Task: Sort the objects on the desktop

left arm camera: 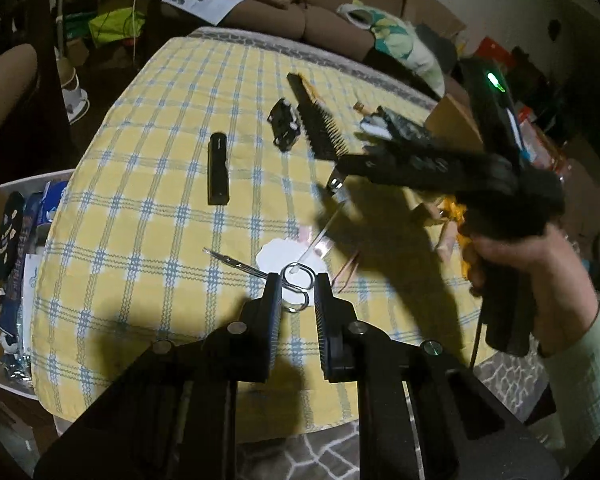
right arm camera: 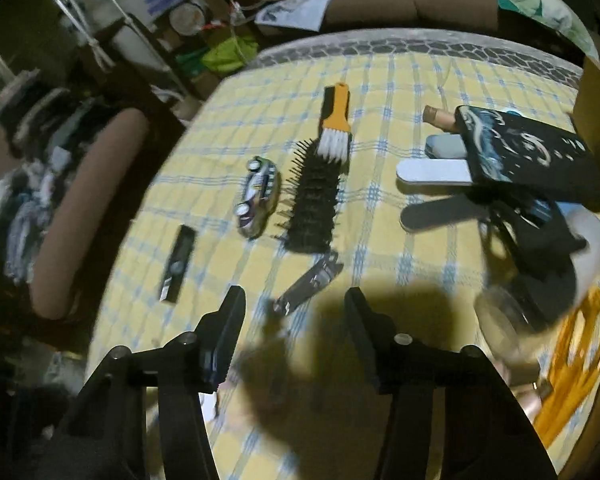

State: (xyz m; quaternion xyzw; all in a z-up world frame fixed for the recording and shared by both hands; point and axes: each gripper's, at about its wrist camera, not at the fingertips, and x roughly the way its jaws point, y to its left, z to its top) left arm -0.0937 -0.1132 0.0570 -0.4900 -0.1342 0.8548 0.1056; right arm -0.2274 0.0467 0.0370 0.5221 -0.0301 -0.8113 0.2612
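Left gripper (left arm camera: 296,292) closing on the ring handles of the small scissors (left arm camera: 284,284), pads pressing both sides, blades pointing away to the left over the checked yellow tablecloth (left arm camera: 148,208). Lying just beyond the handles: a white scalloped paper piece (left arm camera: 278,258), with tweezers (left arm camera: 350,274) to its right. Right gripper (right arm camera: 294,334) hovering with jaws apart, nothing between them, above its own shadow; nail clippers (right arm camera: 308,282) resting just ahead of the fingertips. Person's hand (left arm camera: 516,260) gripping the right tool's handle, seen from the left wrist view. Farther out, lying in a row: a black rectangular stick (right arm camera: 178,264), a toy car (right arm camera: 258,196), a black hairbrush (right arm camera: 312,208) and, touching its far end, an orange-handled cleaning brush (right arm camera: 334,126). To the right, two nail files (right arm camera: 434,172) protruding from under a dark patterned case (right arm camera: 528,156), contents beneath too blurred to identify. Beyond the table edge, showing a brown sofa (right arm camera: 412,4).
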